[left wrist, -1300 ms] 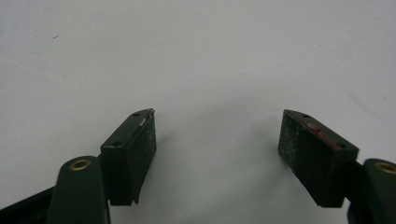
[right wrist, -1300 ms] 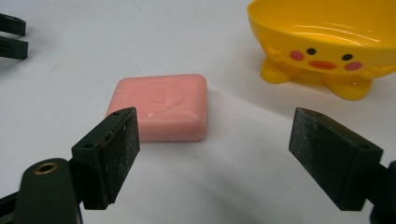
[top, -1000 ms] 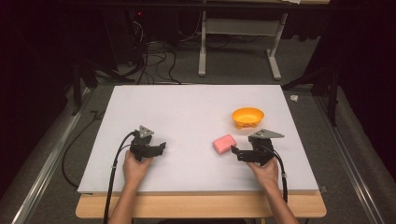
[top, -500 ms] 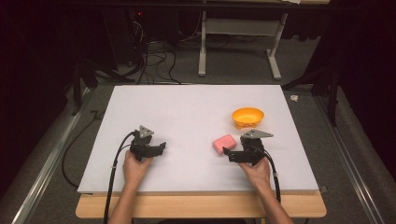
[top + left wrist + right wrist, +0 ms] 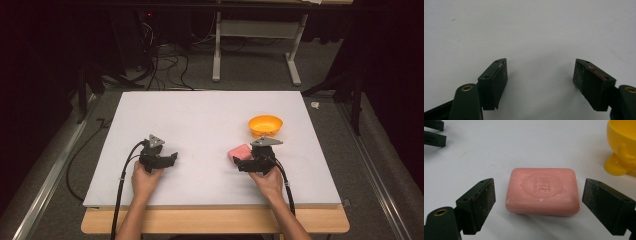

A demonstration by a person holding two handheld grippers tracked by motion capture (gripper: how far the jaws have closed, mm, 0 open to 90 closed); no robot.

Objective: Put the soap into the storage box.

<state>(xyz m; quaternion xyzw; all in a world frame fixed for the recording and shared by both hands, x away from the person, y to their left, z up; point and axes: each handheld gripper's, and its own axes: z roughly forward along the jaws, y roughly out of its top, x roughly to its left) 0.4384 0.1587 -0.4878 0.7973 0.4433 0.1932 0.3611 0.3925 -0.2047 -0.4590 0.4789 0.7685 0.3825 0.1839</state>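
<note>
— looking down from the high view, what lay on the white table [image 5: 200,120]?
— a pink bar of soap [image 5: 239,151] sat on the person's right half, flat on the surface, with an orange bowl [image 5: 265,125] near it, farther from the person and a little to the right. the two did not touch.
— and the right gripper [image 5: 243,164]?
— it was held in the person's right hand [image 5: 267,181], low over the table, its tips right at the soap's near edge. in the right gripper view the jaws stood wide apart with the soap [image 5: 541,191] lying between them, a gap of bare table showing on each side, so neither pad touched it. it gripped nothing. a round stamp with lettering showed on the soap's top face, too worn to read with any certainty.
— was the bowl seen there too?
— yes, its yellow-orange foot and wall [image 5: 621,147] stood at the upper right of that view, apart from the soap.
— what of the left gripper [image 5: 169,159]?
— it rested in the left hand [image 5: 145,179] on the table's left half, well apart from the soap. in the left gripper view its jaws were spread wide over bare white table, and nothing lay between them.
</note>
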